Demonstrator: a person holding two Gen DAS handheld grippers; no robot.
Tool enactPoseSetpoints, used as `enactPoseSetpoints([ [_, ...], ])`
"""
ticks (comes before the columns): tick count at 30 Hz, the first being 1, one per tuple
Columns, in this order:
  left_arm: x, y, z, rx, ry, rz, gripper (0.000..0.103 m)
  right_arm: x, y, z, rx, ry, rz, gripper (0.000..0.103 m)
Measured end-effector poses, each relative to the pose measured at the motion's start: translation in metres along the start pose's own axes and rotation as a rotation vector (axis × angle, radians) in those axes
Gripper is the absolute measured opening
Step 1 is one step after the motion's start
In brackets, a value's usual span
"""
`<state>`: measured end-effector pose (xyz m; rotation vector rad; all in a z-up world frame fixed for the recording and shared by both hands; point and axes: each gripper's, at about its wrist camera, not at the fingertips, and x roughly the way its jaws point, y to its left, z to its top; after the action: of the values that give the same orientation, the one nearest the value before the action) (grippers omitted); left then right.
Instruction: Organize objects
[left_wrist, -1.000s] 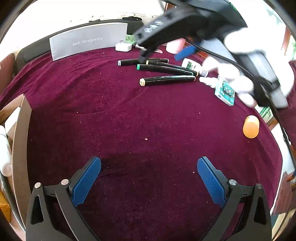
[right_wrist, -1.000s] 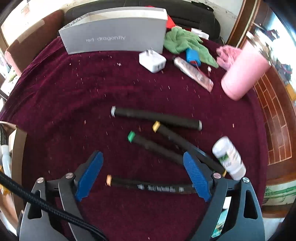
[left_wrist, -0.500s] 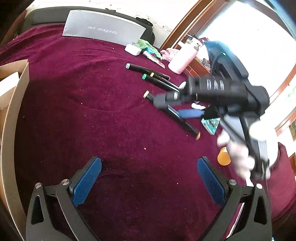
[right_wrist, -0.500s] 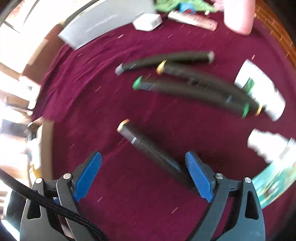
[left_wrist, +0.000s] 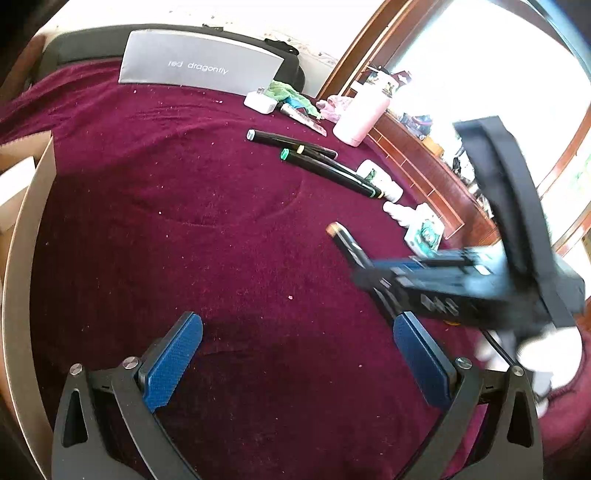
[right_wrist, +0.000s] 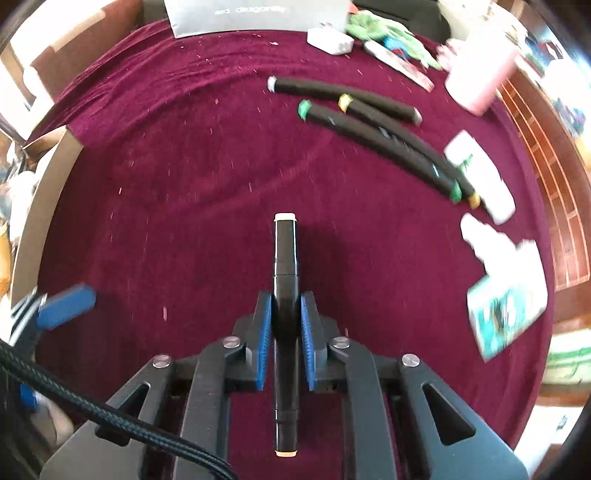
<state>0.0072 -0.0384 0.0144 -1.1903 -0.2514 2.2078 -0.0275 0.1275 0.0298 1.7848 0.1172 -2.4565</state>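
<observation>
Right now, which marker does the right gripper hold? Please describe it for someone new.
On the dark red cloth, find the right gripper. The black marker with pale caps sits clamped in its jaws. The three other markers lie apart, loose near the pink cup.

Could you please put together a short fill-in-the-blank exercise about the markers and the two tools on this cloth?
1. The right tool is shut on a black ____.
2. The cloth under the markers is dark ____.
3. Apart from the held one, ____ black markers lie grouped on the cloth.
4. The left tool has its jaws ____, with nothing between them.

Missing words: marker; red; three; open
</observation>
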Motion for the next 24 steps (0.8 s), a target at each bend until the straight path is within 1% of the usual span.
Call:
enactPoseSetpoints([
  [3, 0.003, -0.007, -0.002, 0.036, -0.005, 0.041, 0.100, -0.007, -0.002, -0.028, 0.011, -0.057, -0.006, 0.013],
  [5, 0.004, -0.009, -0.003, 0.042, -0.009, 0.054, 0.100, -0.013, -0.004, -0.045, 0.021, -0.103, 0.039, 0.015],
  [8, 0.005, -0.009, -0.003, 0.044, -0.013, 0.063, 0.100, -0.023, -0.012, -0.059, 0.052, -0.161, 0.097, 0.017],
  [9, 0.005, -0.010, -0.003, 0.046, -0.013, 0.067, 0.100, -0.029, -0.014, -0.061, 0.061, -0.189, 0.111, 0.020],
  [10, 0.005, -0.010, -0.004, 0.051, -0.011, 0.074, 0.100, -0.037, -0.020, -0.065, 0.066, -0.223, 0.122, 0.025],
  [11, 0.006, -0.011, -0.004, 0.056, -0.010, 0.082, 0.100, -0.048, -0.026, -0.068, 0.075, -0.277, 0.133, 0.031],
  [12, 0.006, -0.012, -0.004, 0.060, -0.009, 0.090, 0.100, -0.053, -0.029, -0.068, 0.087, -0.313, 0.139, 0.034],
  [13, 0.006, -0.013, -0.005, 0.064, -0.008, 0.097, 0.100, -0.061, -0.034, -0.070, 0.108, -0.355, 0.149, 0.042],
  [14, 0.006, -0.015, -0.006, 0.067, -0.007, 0.102, 0.100, -0.068, -0.041, -0.070, 0.136, -0.403, 0.166, 0.048],
  [17, 0.007, -0.018, -0.007, 0.077, -0.003, 0.119, 0.100, -0.082, -0.054, -0.067, 0.198, -0.500, 0.199, 0.052],
  [19, 0.007, -0.019, -0.007, 0.082, -0.001, 0.127, 0.100, -0.088, -0.062, -0.063, 0.226, -0.545, 0.183, 0.055],
  [24, 0.008, -0.020, -0.008, 0.090, 0.002, 0.145, 0.100, -0.100, -0.090, -0.060, 0.291, -0.600, 0.197, 0.058],
])
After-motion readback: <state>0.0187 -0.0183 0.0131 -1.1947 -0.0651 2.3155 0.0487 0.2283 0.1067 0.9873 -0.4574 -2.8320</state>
